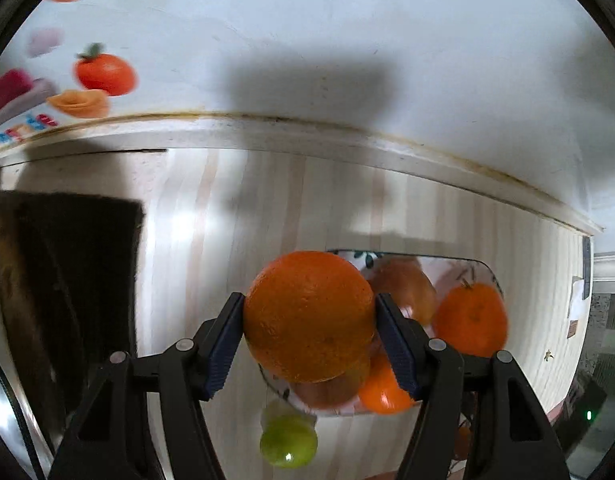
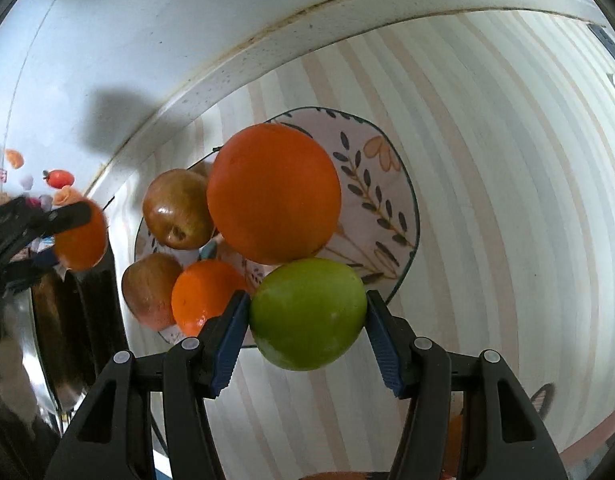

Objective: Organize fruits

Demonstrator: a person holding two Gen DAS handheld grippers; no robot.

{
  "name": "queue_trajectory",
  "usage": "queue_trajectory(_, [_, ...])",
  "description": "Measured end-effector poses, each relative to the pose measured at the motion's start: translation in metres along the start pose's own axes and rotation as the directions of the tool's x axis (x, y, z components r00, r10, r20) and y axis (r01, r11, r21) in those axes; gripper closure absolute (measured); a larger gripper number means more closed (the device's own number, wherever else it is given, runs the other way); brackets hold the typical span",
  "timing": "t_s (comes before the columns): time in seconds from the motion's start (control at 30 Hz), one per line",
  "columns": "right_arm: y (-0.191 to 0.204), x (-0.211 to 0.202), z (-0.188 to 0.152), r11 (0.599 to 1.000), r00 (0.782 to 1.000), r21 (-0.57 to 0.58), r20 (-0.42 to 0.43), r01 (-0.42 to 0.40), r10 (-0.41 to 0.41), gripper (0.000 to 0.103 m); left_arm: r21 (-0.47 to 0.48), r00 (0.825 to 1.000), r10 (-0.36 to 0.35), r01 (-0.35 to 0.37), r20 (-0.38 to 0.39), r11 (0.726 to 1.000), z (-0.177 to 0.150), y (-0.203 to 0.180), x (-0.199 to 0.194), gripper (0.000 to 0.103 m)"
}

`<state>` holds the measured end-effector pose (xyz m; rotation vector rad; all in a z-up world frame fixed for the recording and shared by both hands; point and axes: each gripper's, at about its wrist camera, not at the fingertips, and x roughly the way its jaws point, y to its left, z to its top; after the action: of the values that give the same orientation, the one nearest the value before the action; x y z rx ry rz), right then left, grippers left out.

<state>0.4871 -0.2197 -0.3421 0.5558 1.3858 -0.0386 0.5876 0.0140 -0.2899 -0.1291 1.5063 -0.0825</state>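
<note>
- My left gripper (image 1: 309, 316) clamps an orange (image 1: 309, 314) between both pads.
- My right gripper (image 2: 308, 314) grips a green apple (image 2: 307, 312); the plate (image 2: 387, 184) sits at 12 o'clock.

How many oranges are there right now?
3. One orange is held in the left gripper; a large one and a smaller one sit on the floral plate. Others may be hidden.

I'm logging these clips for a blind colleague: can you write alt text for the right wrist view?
The right gripper holds a green apple above a striped tabletop, just in front of a floral plate carrying two oranges and two reddish apples. At far left, the left gripper holds another orange.
</note>
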Motion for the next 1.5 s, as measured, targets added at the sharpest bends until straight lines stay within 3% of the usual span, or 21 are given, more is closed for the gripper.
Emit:
queue_trajectory(0.2, [-0.009, 0.007, 0.000, 0.993, 0.999, 0.105, -0.010, -0.048, 0.050, 0.042, 0.072, 0.992, 0.032, -0.023, -0.125, 0.997, 0.005, -0.012, 0.039, 0.039])
queue_trajectory(0.27, [-0.010, 0.004, -0.001, 0.990, 0.997, 0.124, -0.011, -0.072, 0.074, 0.041, 0.075, 0.991, 0.033, -0.024, -0.128, 0.997, 0.001, -0.014, 0.040, 0.039])
queue_trajectory(0.33, [-0.009, 0.000, 0.000, 0.990, 0.997, 0.122, -0.006, -0.076, 0.077, 0.023, 0.059, 0.994, 0.015, -0.008, -0.105, 0.998, -0.002, -0.012, 0.035, 0.027])
queue_trajectory(0.37, [-0.008, -0.003, 0.001, 0.990, 0.997, 0.114, -0.004, -0.079, 0.080, 0.018, 0.057, 0.996, 0.002, 0.003, -0.094, 0.998, -0.003, -0.012, 0.032, 0.015])
queue_trajectory(0.4, [-0.007, -0.006, 0.001, 0.991, 0.997, 0.107, 0.000, -0.075, 0.075, 0.011, 0.057, 0.997, -0.001, 0.005, -0.083, 0.998, -0.005, -0.011, 0.028, 0.013])
queue_trajectory(0.5, [-0.005, -0.011, 0.004, 0.994, 0.998, 0.095, -0.011, -0.059, 0.060, 0.008, 0.054, 0.999, -0.011, 0.013, -0.053, 0.998, -0.012, -0.010, 0.014, 0.012])
queue_trajectory(0.67, [0.002, -0.029, 0.003, 1.000, 1.000, 0.027, 0.002, -0.001, 0.001, 0.007, 0.062, 1.000, 0.010, -0.010, -0.006, 0.998, -0.032, -0.006, -0.010, 0.012])
queue_trajectory(0.77, [0.013, -0.044, 0.001, 0.995, 0.996, -0.055, 0.038, 0.079, -0.077, 0.006, 0.063, 0.999, 0.025, -0.027, 0.031, 0.998, -0.042, -0.005, -0.024, 0.012])
queue_trajectory(1.0, [0.035, -0.070, -0.016, 0.947, 0.970, -0.222, 0.129, 0.231, -0.206, 0.006, 0.041, 0.994, 0.036, -0.041, 0.106, 0.998, -0.091, 0.006, -0.053, 0.012])
queue_trajectory(1.3, [0.050, -0.113, -0.051, 0.912, 0.950, -0.305, 0.234, 0.275, -0.208, 0.006, 0.045, 0.972, 0.080, -0.092, 0.219, 0.995, -0.155, 0.002, -0.083, 0.012])
queue_trajectory(1.5, [0.054, -0.149, -0.084, 0.903, 0.943, -0.335, 0.282, 0.271, -0.178, 0.006, 0.058, 0.949, 0.078, -0.101, 0.307, 0.993, -0.193, -0.003, -0.119, 0.012])
